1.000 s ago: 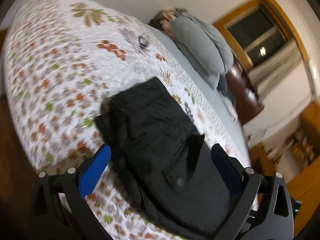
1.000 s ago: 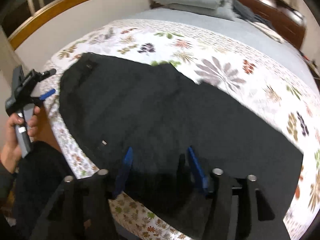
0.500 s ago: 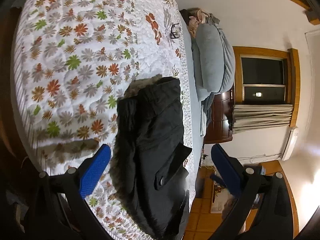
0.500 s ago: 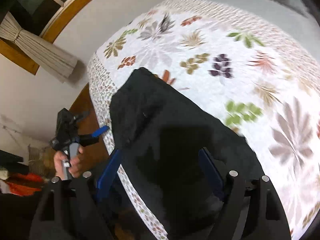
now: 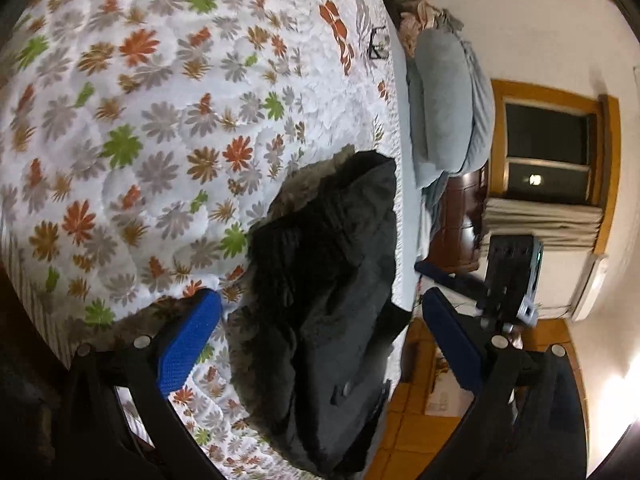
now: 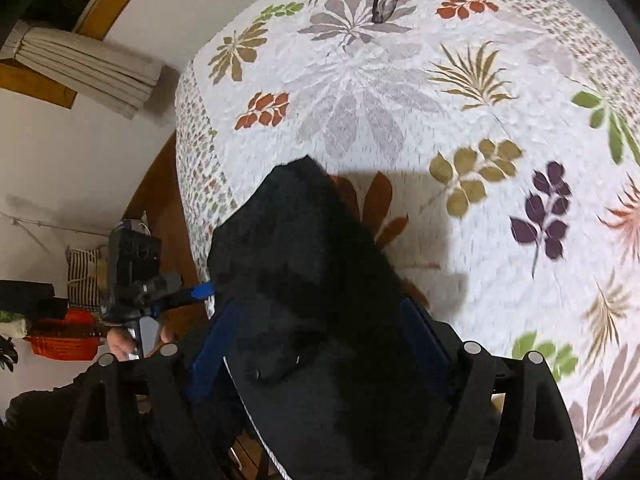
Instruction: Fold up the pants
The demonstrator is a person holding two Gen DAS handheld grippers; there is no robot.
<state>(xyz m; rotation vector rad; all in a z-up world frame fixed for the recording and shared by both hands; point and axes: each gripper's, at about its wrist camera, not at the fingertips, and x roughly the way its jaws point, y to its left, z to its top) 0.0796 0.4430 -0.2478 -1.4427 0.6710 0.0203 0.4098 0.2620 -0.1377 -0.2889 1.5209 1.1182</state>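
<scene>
Black pants (image 5: pixel 328 264) lie bunched near the edge of a floral quilt (image 5: pixel 160 120), with a fuzzy grey lining showing along their left side. My left gripper (image 5: pixel 320 320) is open, its blue pads (image 5: pixel 188 336) wide apart on either side of the cloth without pressing it. In the right wrist view the pants (image 6: pixel 304 248) fill the space between the jaws of my right gripper (image 6: pixel 316 320), which are opening. Each gripper shows in the other's view, the right gripper (image 5: pixel 512 280) and the left gripper (image 6: pixel 136 280), which a hand (image 6: pixel 120 340) holds.
Grey pillows (image 5: pixel 448 108) and a pair of glasses (image 5: pixel 378 44) lie at the head of the bed. A dark wooden nightstand (image 5: pixel 460 216), a window (image 5: pixel 548 148) and a curtain (image 6: pixel 88 64) stand beyond the bed's edge. Wooden floor (image 5: pixel 412 400) lies below.
My right gripper has swept along the pants to their end near the bed's corner and its jaws have widened. My left gripper has rolled and sunk a little beside the pants.
</scene>
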